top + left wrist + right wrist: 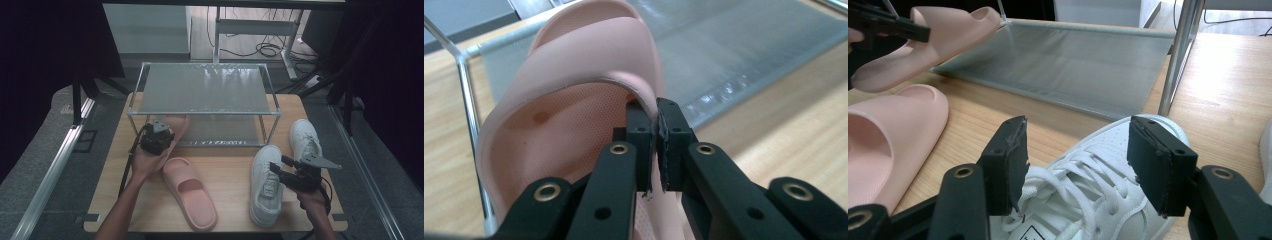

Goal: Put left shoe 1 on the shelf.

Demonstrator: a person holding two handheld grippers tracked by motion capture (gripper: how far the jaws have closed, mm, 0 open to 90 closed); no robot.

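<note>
Pink slipper's (574, 90) strap pinched between left fingers (640, 131).

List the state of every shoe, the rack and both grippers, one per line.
Left gripper: shut on the strap edge of the raised pink rubber slide.
Raised pink rubber slide: held off the table at the rack's lower shelf.
Second pink rubber slide: flat on the wooden table, untouched.
Right gripper: open, jaws either side of the near white laced sneaker.
Near white laced sneaker: upright on the table.
Far white sneaker: upright, untouched.
Two-shelf metal rack: both shelves bare.

A wooden table (235, 165) bears a rack (202, 90) far, slipper (190, 192) near-left, two sneakers (265, 182) right.
</note>
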